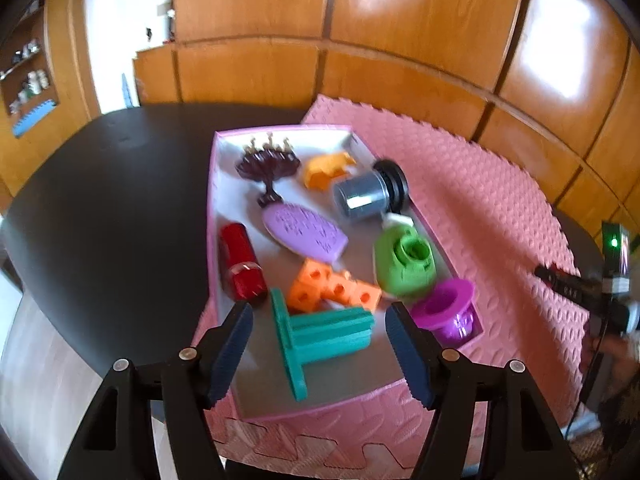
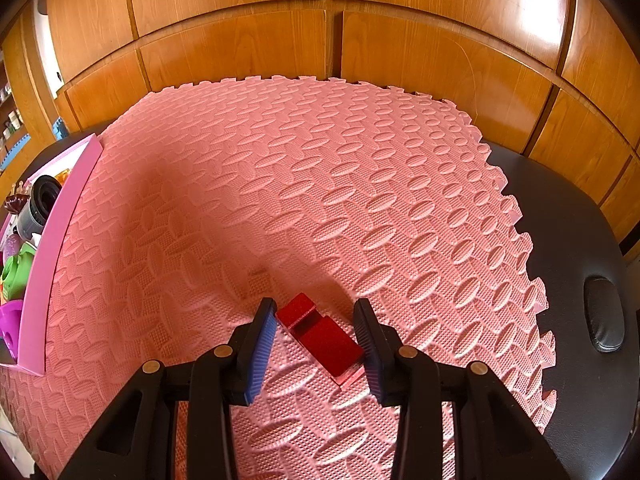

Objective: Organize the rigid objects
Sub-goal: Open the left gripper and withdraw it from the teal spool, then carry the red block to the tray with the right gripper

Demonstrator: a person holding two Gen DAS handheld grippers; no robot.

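A pink box on the pink foam mat holds several rigid parts: a teal flanged piece, an orange block, a red cylinder, a lilac oval, a green piece, a grey cylinder and a purple cup. My left gripper is open above the teal piece, empty. My right gripper is open around a red notched block lying on the mat; its jaws stand apart from the block.
The box edge shows at the far left of the right wrist view. The mat lies on a dark table with wooden panels behind. The other gripper and hand show at the right of the left wrist view.
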